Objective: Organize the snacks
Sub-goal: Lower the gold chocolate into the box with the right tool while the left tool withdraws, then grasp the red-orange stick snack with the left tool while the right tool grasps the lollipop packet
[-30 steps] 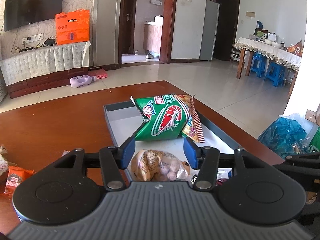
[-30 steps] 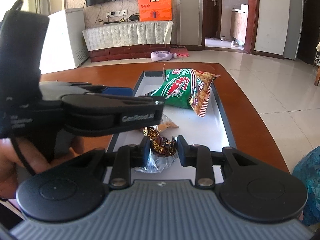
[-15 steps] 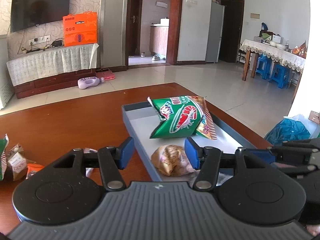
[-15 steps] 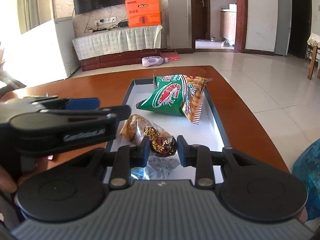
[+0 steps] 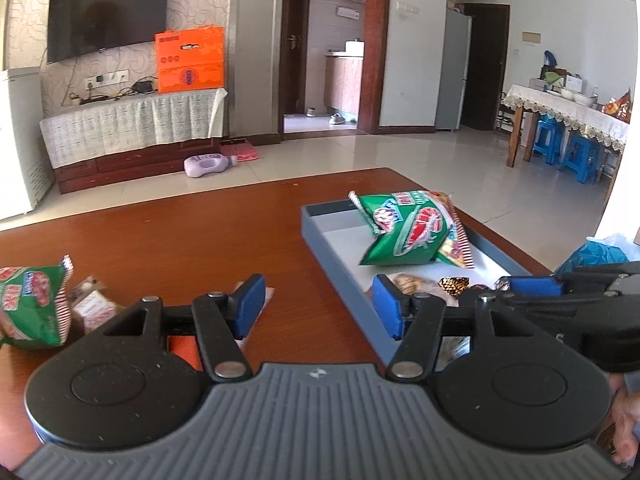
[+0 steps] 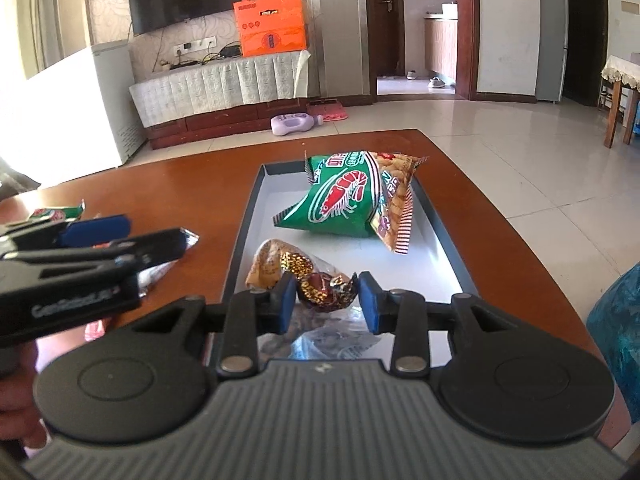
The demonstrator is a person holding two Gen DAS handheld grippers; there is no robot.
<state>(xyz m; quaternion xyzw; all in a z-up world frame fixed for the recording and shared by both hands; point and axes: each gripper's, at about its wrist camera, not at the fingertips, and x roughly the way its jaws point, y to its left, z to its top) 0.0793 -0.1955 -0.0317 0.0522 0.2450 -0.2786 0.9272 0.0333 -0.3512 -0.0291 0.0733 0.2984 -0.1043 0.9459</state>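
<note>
In the right wrist view a grey tray (image 6: 240,240) holds a green shrimp-chip bag (image 6: 344,200), a tan snack bag (image 6: 268,260) and a brown-and-gold foil candy (image 6: 324,290). My right gripper (image 6: 327,302) is low over the tray's near end. Its jaws are opening with the candy between them, and a gap shows at the right pad. My left gripper (image 5: 318,308) stands open over the bare table just left of the tray wall (image 5: 340,276), with nothing between its fingers. Loose snacks lie to its left: a second green bag (image 5: 28,300) and small packets (image 5: 92,304).
An orange packet (image 5: 182,346) lies under the left gripper's fingers. A clear wrapper (image 6: 336,340) lies at the tray's near end. The brown table's far edge (image 5: 280,178) drops to tiled floor. A blue plastic bag (image 6: 616,320) sits off the table's right side.
My left gripper slid left, from over the tray to over the table, leaving the tan bag in the tray. My right gripper's jaws widened around the foil candy.
</note>
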